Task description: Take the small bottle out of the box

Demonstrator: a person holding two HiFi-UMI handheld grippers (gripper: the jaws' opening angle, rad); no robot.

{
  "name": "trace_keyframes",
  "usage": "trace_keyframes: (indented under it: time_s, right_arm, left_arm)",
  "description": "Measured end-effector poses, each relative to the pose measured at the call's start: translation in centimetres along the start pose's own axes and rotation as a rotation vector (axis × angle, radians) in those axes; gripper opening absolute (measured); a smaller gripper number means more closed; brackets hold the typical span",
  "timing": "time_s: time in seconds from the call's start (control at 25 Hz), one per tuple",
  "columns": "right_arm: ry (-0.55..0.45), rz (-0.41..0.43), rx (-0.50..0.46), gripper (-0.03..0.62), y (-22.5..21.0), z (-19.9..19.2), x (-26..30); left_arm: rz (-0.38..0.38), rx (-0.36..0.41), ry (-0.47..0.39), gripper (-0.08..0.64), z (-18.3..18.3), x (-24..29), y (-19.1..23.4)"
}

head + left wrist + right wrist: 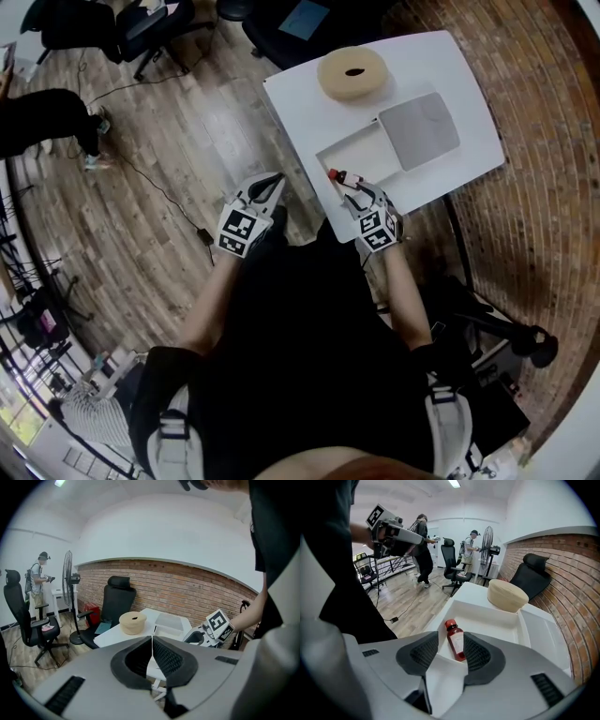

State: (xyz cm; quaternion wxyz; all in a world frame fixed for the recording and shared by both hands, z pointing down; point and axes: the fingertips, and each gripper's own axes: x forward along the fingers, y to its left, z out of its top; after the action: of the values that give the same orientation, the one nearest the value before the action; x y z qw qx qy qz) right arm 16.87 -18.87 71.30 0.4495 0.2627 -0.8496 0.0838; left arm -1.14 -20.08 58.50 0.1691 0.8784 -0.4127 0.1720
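The white table (469, 75) carries everything, set against a brick wall. On it sits a shallow white box (497, 623) with its grey lid (419, 129) lying just beside it, and behind both a tan ring-shaped block (352, 73).

The left gripper (152, 639) hangs off the table's edge, well apart from the box. Its fingers (171, 660) are pressed tip to tip with nothing between them. The right gripper (451, 637) points down at the box's near corner. Its fingers (419, 656) stand wide apart and straddle the small bottle (456, 641) without pressing on it.

That bottle lies on its side in the box, close along the near wall, cap towards the far side. It looks light and rigid, probably smooth plastic or glass, so it may roll or slip out of a loose pinch. The labelled middle of the body is the best place to hold it, since the sides run straight there and the paper should give some grip. The cap and neck are too narrow to hold steadily.

It is dark red and slim, with a red screw cap and a pale label wrapped round the body.
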Motion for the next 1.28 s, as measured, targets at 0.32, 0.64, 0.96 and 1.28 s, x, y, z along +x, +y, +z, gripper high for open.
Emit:
trace_keyframes:
  time_s: [0.32, 0.64, 0.96, 1.28]
  right_arm:
    - [0.043, 0.036, -0.079, 0.179, -0.2, -0.4, 1.9]
    - [0.086, 0.056, -0.158, 0.195, -0.5, -0.4, 4.0]
    - [0.148, 0.087, -0.229, 0.201, -0.7, -1.3, 5.4]
    - [0.211, 0.117, -0.299, 0.206, -0.3, -1.8, 6.9]
  left_arm:
    - [0.034, -0.025, 0.004, 0.023, -0.8, -0.8, -0.3]
    - [0.06, -0.031, 0.023, 0.023, -1.4, -1.8, 0.4]
    - [0.09, -0.041, 0.007, 0.023, -0.9, -2.1, 0.9]
    - [0.111, -0.067, 0.011, 0.024, -2.0, -2.9, 1.5]
